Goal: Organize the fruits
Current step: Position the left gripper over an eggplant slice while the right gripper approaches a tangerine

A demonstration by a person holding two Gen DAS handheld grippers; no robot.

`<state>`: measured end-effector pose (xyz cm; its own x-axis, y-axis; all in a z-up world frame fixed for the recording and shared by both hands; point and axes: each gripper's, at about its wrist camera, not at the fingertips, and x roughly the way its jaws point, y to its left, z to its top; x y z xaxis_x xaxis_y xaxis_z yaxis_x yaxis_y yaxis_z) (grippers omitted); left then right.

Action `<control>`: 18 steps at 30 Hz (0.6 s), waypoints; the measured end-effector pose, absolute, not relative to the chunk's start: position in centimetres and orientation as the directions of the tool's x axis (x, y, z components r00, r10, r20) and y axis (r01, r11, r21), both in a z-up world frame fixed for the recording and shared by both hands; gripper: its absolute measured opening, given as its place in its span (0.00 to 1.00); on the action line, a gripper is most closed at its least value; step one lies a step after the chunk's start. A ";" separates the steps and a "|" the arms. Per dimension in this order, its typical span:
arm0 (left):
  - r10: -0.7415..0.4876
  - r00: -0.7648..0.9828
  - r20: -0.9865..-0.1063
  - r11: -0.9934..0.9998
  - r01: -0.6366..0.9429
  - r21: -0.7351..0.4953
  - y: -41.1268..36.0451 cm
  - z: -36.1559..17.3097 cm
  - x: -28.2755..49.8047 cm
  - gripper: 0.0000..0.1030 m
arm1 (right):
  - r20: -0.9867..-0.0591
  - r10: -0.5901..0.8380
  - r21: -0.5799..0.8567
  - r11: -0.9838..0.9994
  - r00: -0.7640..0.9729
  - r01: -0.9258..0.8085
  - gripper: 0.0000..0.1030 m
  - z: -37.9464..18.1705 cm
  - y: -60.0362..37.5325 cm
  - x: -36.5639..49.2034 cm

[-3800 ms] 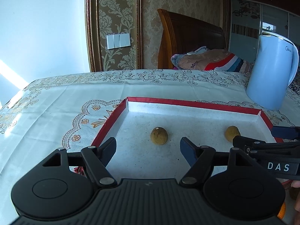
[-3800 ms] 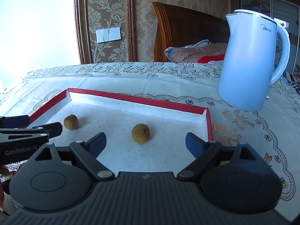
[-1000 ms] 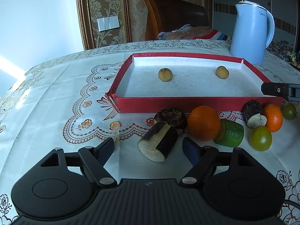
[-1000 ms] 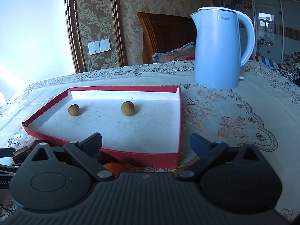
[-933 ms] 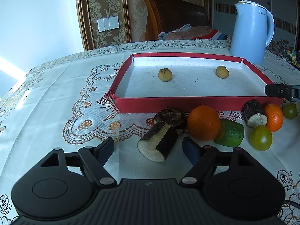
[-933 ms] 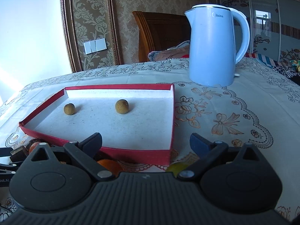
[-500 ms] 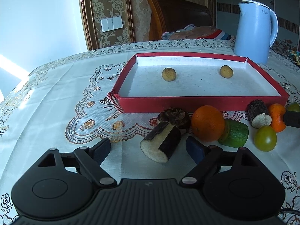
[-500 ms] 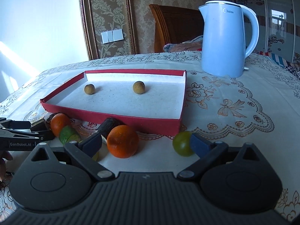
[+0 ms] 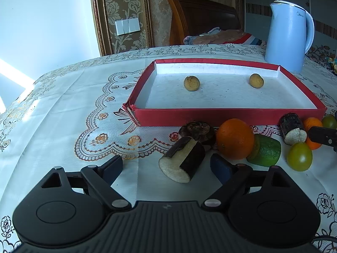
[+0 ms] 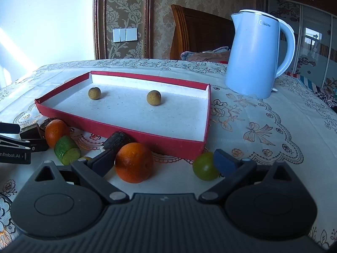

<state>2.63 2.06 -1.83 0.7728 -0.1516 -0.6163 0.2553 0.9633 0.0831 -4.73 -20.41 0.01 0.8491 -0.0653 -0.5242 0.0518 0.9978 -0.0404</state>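
The big lace tablecloth [image 9: 63, 109] carries a blue kettle [image 10: 258, 54] and a red tray [image 9: 229, 117] that so far only has two small brown fruits [image 9: 191, 83] in it, while the rest sits in a loose row just outside its near wall, probably staged for loading. The left gripper [image 9: 166, 166] has just been spreading its jaws, now wide apart and empty, lined up on a cut dark-skinned chunk [image 9: 182, 162]. The right gripper [image 10: 164, 161] also stands wide and unclamped, framing an orange [image 10: 133, 162] with a green fruit [image 10: 204, 166] by its right finger, so that orange looks like its next grab.
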 end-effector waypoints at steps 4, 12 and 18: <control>-0.149 0.772 -0.617 0.964 0.251 0.082 2.1 -1.8 2.7 0.89 | -0.519 -0.060 -0.053 0.998 0.853 0.038 0.97 0.0 -20.2 -4.8; -0.149 0.772 -0.617 0.965 0.251 0.081 2.1 -1.8 2.7 0.90 | -0.523 -0.059 -0.057 0.998 0.850 0.034 0.96 -0.1 -20.6 -5.5; -0.150 0.773 -0.616 0.964 0.252 0.081 2.2 -1.8 2.7 0.90 | -0.544 -0.035 -0.064 0.998 0.838 -0.001 0.96 0.3 -20.1 -4.7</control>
